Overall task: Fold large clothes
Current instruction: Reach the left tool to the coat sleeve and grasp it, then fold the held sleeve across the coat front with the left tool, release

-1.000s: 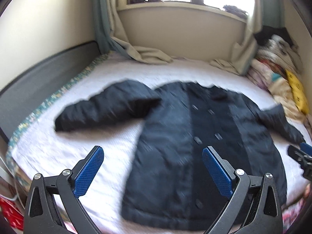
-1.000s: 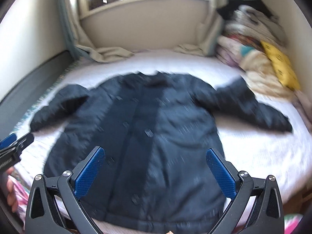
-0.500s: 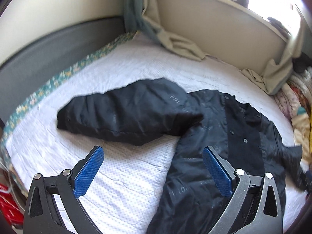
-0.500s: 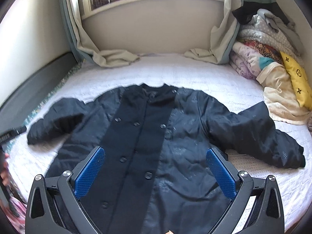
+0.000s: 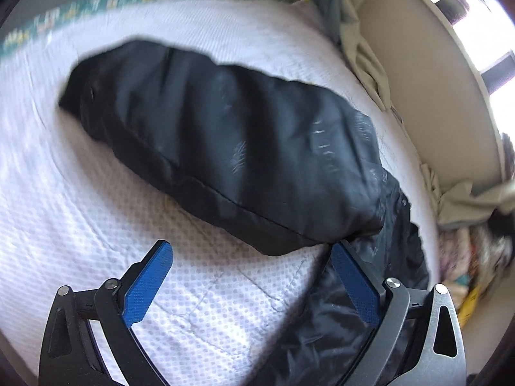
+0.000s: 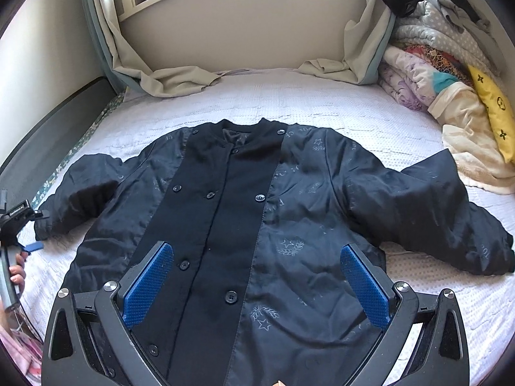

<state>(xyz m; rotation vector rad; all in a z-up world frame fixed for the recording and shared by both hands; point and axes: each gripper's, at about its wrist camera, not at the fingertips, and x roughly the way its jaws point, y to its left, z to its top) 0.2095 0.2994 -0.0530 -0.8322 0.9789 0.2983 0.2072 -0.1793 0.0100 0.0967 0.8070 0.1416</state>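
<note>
A black buttoned coat lies front up on the white bedspread, both sleeves spread out. My right gripper hovers open over the coat's lower front with nothing between its pads. The left gripper points down at the coat's left sleeve. Its jaws are wide and closing. The sleeve's lower edge lies just ahead of the tips, and the pads press on nothing. In the right wrist view that sleeve ends near a hand at the left edge. The other sleeve stretches right.
A pile of folded bedding and a yellow pillow fill the bed's right side. Curtain ends rest on the far edge under the windowsill. A dark bed frame runs along the left.
The left gripper has swung left and down from the coat's front to the left sleeve, rolling as it went. The right gripper has come closer over the coat's front.
</note>
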